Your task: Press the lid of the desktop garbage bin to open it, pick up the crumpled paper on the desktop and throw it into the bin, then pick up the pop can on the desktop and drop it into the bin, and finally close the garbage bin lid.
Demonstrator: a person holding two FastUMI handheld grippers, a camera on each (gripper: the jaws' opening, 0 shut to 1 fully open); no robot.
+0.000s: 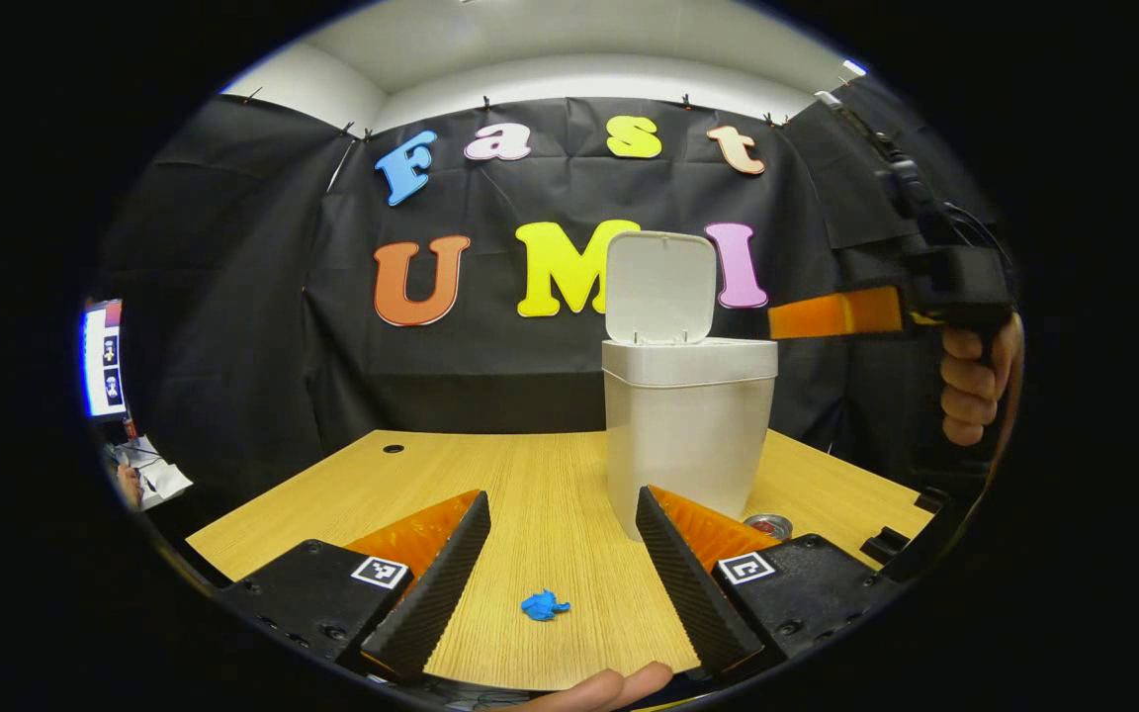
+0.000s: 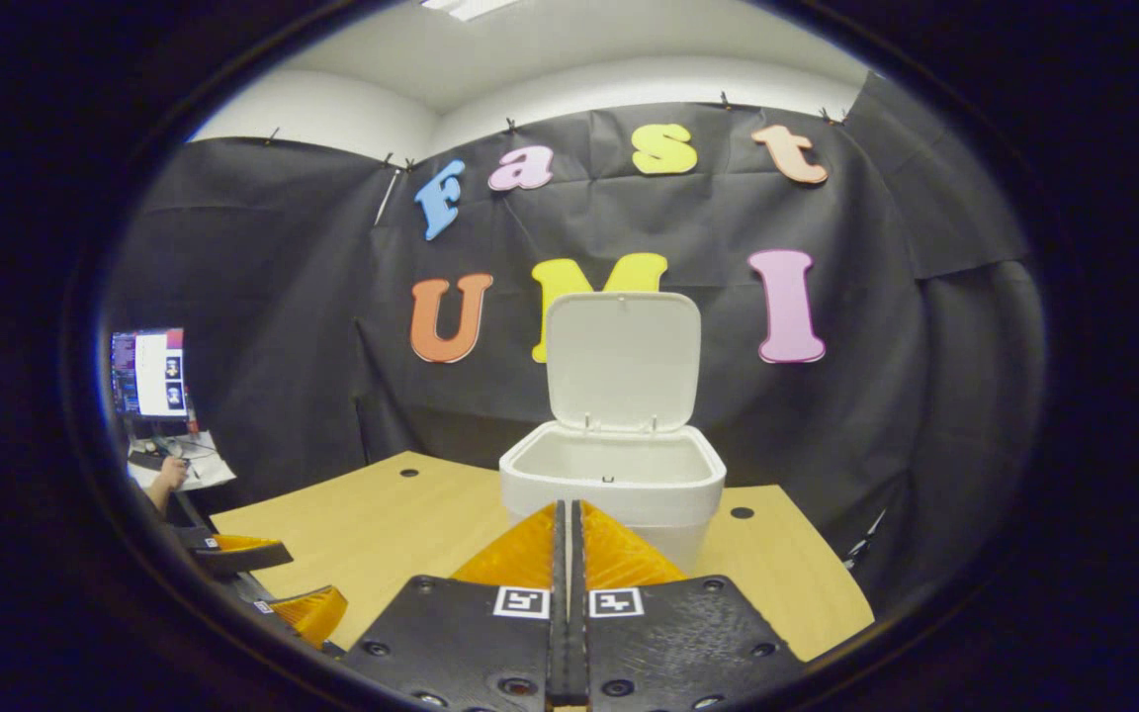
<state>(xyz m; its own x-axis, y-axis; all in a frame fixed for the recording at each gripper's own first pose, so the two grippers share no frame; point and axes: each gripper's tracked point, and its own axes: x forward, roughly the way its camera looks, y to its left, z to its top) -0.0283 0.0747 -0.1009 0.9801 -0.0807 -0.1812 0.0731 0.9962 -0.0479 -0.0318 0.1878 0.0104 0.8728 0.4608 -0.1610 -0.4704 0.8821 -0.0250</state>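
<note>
Already the bin [image 1: 688, 425] stands with its lid [image 1: 659, 287] up. Left claw [image 1: 560, 564] gapes wide and empty, low over the counter [image 1: 490, 485] toward the crumpled paper [image 1: 544, 604]; the can [image 1: 768, 525] sits beside the bin. Right claw [image 2: 566, 524], pressed closed on nothing, hangs before the bin's mouth.

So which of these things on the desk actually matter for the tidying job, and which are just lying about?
Part of the job:
- white bin, lid standing open
- blue crumpled paper on the desk
- pop can beside the bin, mostly hidden
- left gripper, open
- right gripper, shut, empty

Just there:
- monitor
- papers beside the desk
- wooden desk
</note>
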